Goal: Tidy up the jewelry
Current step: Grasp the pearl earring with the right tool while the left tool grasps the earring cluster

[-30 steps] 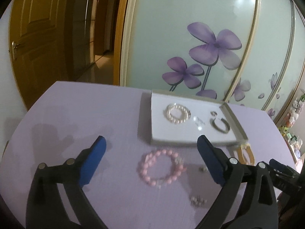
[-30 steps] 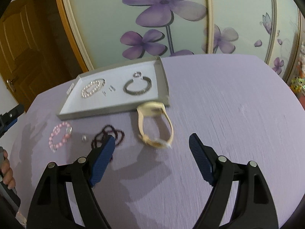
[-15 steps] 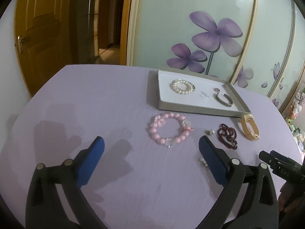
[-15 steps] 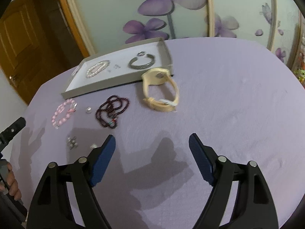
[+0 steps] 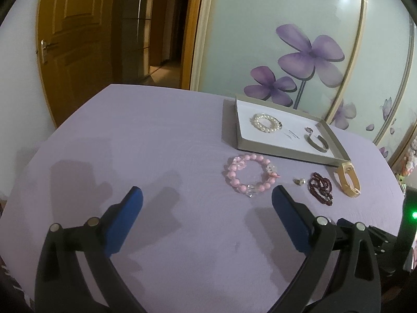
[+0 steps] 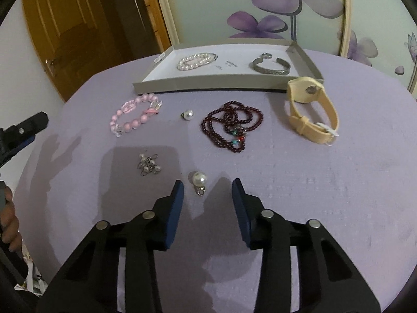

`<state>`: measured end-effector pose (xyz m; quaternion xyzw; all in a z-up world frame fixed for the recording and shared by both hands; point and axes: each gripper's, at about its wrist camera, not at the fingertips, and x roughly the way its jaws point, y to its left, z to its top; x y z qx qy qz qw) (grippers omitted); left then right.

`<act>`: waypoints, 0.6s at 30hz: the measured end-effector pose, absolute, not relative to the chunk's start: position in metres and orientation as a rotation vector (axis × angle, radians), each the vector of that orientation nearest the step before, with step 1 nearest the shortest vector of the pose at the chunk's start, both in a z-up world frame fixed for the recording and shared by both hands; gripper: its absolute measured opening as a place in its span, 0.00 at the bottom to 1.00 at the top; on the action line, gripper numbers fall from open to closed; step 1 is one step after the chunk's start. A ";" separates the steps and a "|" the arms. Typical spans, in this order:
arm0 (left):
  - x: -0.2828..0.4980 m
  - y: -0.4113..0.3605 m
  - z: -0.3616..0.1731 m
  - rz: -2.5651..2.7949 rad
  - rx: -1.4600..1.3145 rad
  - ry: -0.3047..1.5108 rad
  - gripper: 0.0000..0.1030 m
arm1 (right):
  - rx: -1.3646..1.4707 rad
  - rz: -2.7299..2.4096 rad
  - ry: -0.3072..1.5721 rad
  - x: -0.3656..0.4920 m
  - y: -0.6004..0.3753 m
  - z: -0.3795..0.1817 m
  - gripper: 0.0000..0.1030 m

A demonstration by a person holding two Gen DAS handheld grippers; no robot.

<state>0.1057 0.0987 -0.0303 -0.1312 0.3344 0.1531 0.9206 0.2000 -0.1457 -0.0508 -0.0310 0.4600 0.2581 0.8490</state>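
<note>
R hand-held gripper (image 6: pixel 207 189): closing, pearl pendant (image 6: pixel 199 179) betw tips, untouched | L hand-held gripper (image 5: pixel 207 199): wide, empty

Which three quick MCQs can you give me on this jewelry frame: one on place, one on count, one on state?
1. Where does the silver cuff lie?
A. In the tray
B. Beside the watch strap
C. Under the pink bracelet

2. How many bracelets lie in the tray?
A. One
B. Two
C. Four

3. How is the right gripper?
A. Clamped on the dark red beads
B. Holding the watch
C. Gripping nothing, pearl pendant just ahead

Answers: 1 A, the cuff sits on the tray's white floor. 2 B, pearl bracelet plus cuff. 3 C, its jaws are closing with only bare cloth between them.
</note>
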 end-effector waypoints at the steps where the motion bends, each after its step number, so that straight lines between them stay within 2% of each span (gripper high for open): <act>1: 0.105 0.099 -0.030 0.316 -0.271 0.685 0.96 | -0.070 0.540 0.960 0.200 -0.144 -0.051 0.37; 7: 0.107 0.097 -0.029 0.314 -0.272 0.683 0.96 | -0.109 0.534 0.943 0.201 -0.135 -0.052 0.33; 8: 0.107 0.096 -0.029 0.312 -0.271 0.684 0.96 | -0.122 0.533 0.938 0.200 -0.133 -0.053 0.30; 11: 0.107 0.093 -0.030 0.301 -0.269 0.692 0.96 | -0.158 0.522 0.934 0.199 -0.130 -0.053 0.14; 18: 0.115 0.077 -0.037 0.232 -0.258 0.727 0.96 | -0.155 0.460 0.954 0.200 -0.145 -0.052 0.13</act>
